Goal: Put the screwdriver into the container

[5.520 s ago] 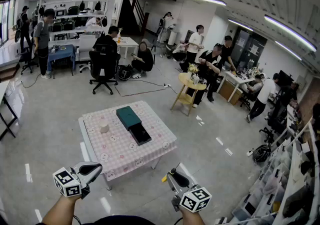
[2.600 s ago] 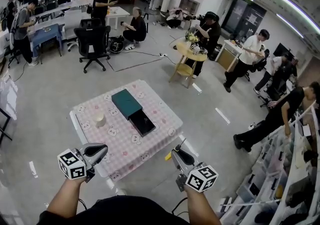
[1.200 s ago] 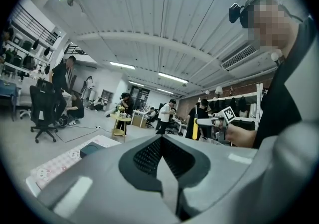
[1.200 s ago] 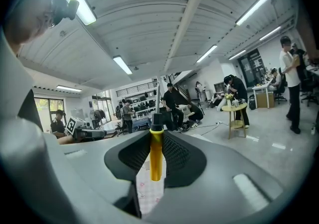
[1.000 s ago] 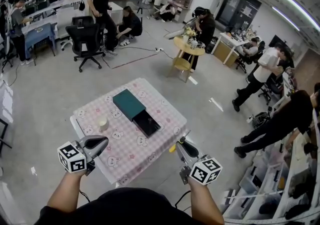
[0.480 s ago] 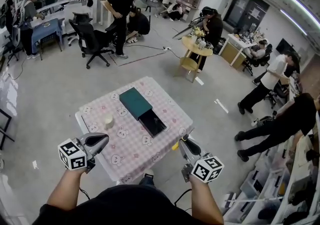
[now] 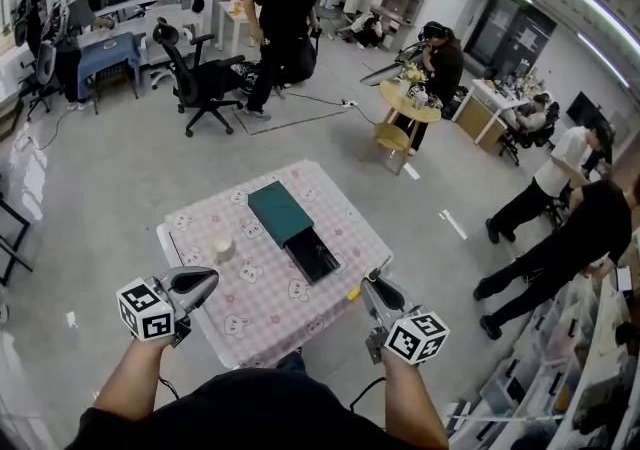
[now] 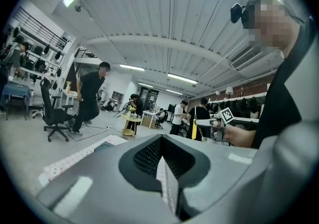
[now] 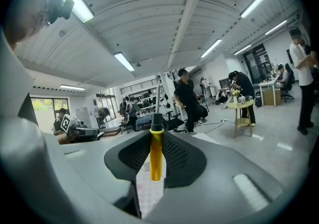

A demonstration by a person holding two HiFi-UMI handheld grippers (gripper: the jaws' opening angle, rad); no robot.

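A dark green container lies on a small table with a pink checked cloth; its black drawer is pulled out toward me. My right gripper hovers at the table's near right corner, shut on a screwdriver with a yellow handle. In the right gripper view the handle stands upright between the jaws, its metal shaft pointing up. My left gripper hangs over the near left edge, shut with nothing in it; in the left gripper view its jaws meet.
A cream cup stands on the cloth left of the container. Beyond the table are a black office chair, a walking person in black and a round yellow table. People stand at the right.
The table has come nearer and now lies just ahead of both grippers. A person in black has walked across the room behind it. Both grippers stay shut, the right still on the screwdriver.
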